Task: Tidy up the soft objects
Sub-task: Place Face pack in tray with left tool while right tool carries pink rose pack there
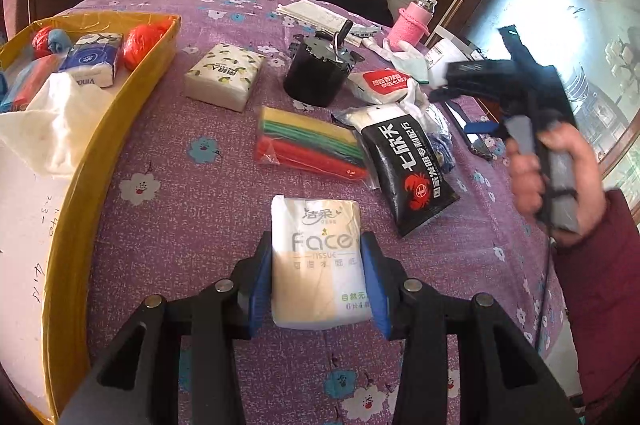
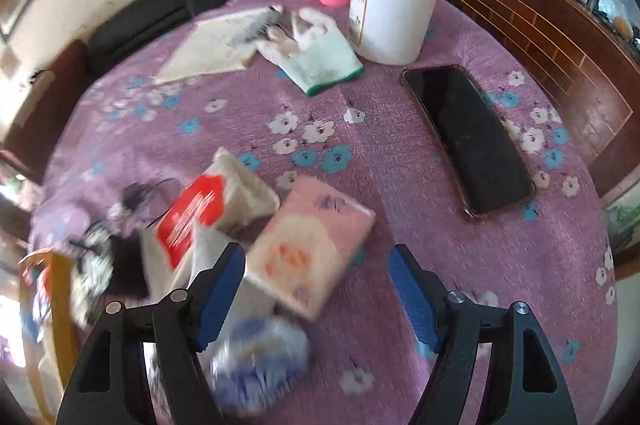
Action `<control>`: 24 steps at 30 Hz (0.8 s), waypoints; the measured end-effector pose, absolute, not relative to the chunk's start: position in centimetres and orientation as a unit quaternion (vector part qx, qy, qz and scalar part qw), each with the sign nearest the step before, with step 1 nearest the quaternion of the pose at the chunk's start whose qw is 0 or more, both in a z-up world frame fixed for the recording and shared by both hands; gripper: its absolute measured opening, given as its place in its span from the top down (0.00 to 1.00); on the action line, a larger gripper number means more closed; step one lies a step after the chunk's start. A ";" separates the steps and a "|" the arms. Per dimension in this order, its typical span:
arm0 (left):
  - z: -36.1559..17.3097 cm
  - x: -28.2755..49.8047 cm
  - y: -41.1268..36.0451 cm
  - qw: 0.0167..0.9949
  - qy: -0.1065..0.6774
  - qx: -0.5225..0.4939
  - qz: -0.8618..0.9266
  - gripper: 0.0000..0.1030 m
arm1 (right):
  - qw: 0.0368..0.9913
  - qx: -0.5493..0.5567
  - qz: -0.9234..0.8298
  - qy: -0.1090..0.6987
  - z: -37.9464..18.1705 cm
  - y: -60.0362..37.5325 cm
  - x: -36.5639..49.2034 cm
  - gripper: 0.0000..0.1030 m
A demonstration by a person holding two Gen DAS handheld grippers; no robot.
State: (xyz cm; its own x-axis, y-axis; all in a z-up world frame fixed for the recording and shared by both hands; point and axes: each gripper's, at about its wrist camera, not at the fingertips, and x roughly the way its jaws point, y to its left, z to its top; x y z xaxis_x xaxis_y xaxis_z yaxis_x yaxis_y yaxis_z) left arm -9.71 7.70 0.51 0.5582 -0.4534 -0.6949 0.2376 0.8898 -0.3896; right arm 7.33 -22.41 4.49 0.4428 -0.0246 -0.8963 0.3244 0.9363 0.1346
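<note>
Left wrist view: a cream and white tissue pack printed "Face" lies near on the purple cloth, right of the yellow tray; the left gripper clamps its sides. Right wrist view: the right gripper stands wide, holding nothing, over a pink pack; the view is blurred.
</note>
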 end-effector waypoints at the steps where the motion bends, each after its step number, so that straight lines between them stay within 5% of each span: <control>1: 0.5 -9.7 7.7 0.873 0.427 -0.126 -0.198 0.61 | 0.833 0.140 -0.115 0.523 4.1 -22.2 8.1 0.24; 11: 0.4 -9.4 7.7 0.872 0.430 -0.128 -0.196 0.61 | 0.827 0.118 -0.119 0.537 2.8 -22.4 8.7 0.38; 24: 0.4 -9.6 8.0 0.874 0.429 -0.131 -0.188 0.61 | 0.883 0.121 -0.069 0.449 10.5 -24.2 -1.5 0.38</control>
State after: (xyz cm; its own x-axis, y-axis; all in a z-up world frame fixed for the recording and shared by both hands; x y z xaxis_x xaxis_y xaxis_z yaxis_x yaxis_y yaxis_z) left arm -9.57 8.05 0.41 0.5615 -0.4410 -0.7002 0.2155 0.8949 -0.3908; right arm -1.47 -24.23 10.53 0.5873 -0.0134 -0.8093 0.2301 0.9614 0.1510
